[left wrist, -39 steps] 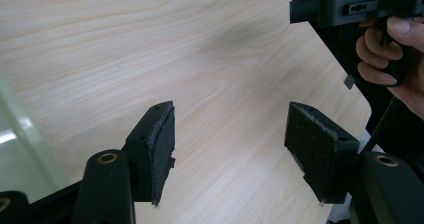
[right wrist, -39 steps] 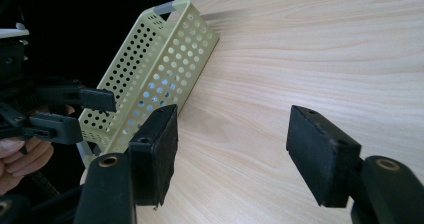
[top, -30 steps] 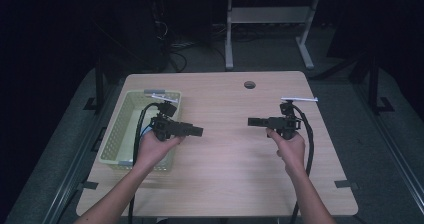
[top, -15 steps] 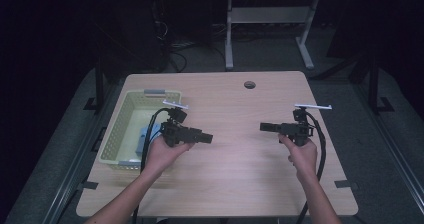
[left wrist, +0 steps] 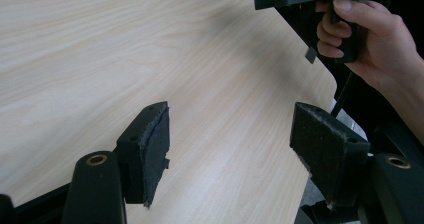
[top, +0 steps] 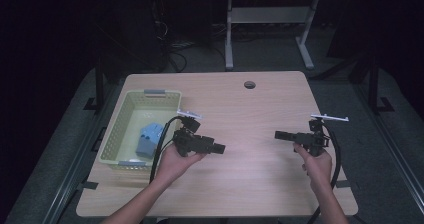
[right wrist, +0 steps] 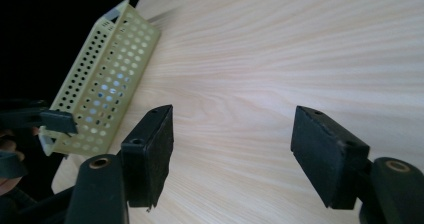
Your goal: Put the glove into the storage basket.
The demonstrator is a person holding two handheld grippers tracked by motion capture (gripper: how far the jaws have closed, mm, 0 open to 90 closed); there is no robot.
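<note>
Both grippers stand released with nothing between their jaws, and both have just been opening wider. From the high view, I see my left gripper (top: 218,147) held just right of the yellow basket (top: 116,129), pointing right across the table (top: 260,184), and my right gripper (top: 278,134) near the right edge, pointing left, so the two face each other, well apart over bare wood. The blue object (top: 148,139) lies inside the basket toward its near right corner, just left of my left hand (top: 176,160). I judge that whatever goes into the basket is already in it and that the hands are settling to rest; should the blue object need lifting, the left gripper would have to turn back over the near basket wall and drop in from above, minding its own cable (top: 162,139), which loops across the rim. A round hole (top: 249,84) sits at the far side of the table, clear of everything. In the left gripper view, the padded jaws stand wide over plain wood, with the right hand (left wrist: 367,39) and its gripper farther off at the table edge. In the right gripper view, the jaws are likewise spread over empty wood, the perforated basket wall (right wrist: 107,74) lies ahead to the left, with blue showing through its holes, and nothing blocks the way between.
</note>
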